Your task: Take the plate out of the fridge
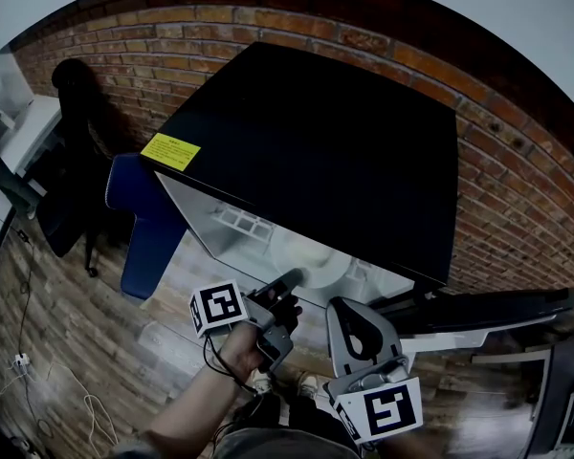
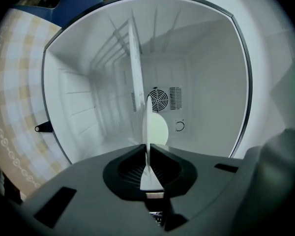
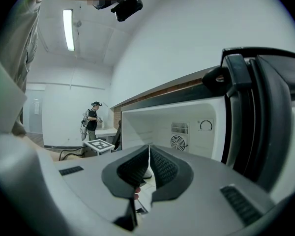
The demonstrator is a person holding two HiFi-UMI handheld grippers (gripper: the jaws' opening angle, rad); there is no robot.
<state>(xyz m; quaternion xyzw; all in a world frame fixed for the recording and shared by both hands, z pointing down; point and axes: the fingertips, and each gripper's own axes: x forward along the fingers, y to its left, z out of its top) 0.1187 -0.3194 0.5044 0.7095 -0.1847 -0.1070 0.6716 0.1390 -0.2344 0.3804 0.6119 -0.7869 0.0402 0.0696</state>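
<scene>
A small black fridge stands open, its white inside showing. A white plate lies inside near the front. My left gripper reaches into the opening. In the left gripper view the plate shows edge-on and my left gripper is shut on its near rim. My right gripper hangs just outside the fridge, to the right of the left one. In the right gripper view its jaws are shut with nothing between them.
The fridge door swings out to the right, and its dark edge fills the right gripper view. A shelf and a fan grille are inside. A blue chair stands left of the fridge, a brick wall behind it. Cables lie on the floor. A person stands far off.
</scene>
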